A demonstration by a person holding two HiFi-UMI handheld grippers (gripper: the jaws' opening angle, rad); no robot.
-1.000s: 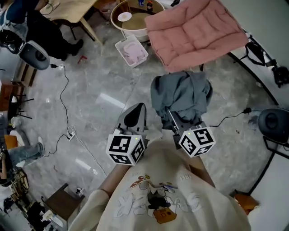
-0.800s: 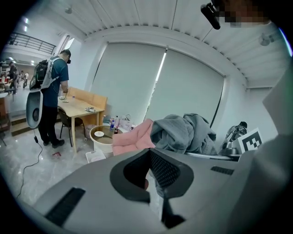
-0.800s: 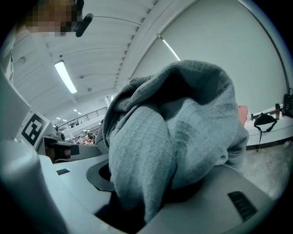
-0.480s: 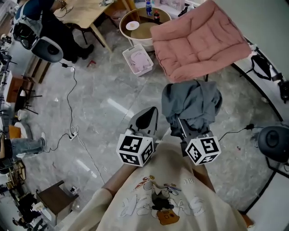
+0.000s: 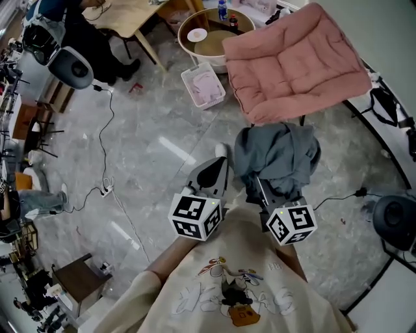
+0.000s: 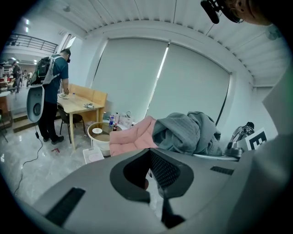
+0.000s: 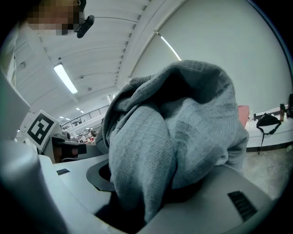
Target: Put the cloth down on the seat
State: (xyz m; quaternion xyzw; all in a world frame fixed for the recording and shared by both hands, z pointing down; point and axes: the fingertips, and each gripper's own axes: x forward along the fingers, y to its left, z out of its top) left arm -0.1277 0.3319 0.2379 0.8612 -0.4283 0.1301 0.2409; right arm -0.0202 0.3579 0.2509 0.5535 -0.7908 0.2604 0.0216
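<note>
Readable writing first: I get almost none. The lettering on my sweatshirt's cartoon print (image 5: 227,293) is too small to read, and so are the labels on the bottles (image 5: 223,9) on the round table (image 5: 208,40) at 12 o'clock. Each marker cube (image 5: 290,223) carries only black-and-white squares.

The right claw (image 5: 262,190) is clamped on the grey knitted cloth (image 5: 276,153), which is bunched up and spilling over both jaws. The cloth hangs just off the 6 o'clock edge of the pink cushioned seat (image 5: 296,62); I can't tell whether it touches. The left claw (image 5: 209,174) is pinched together and empty.

The right gripper view is nearly all knit. Only the left gripper view shows a standing person with a backpack (image 6: 51,87) at the wooden table (image 6: 80,107). Only the head view shows the white basket (image 5: 203,86) on the floor.
</note>
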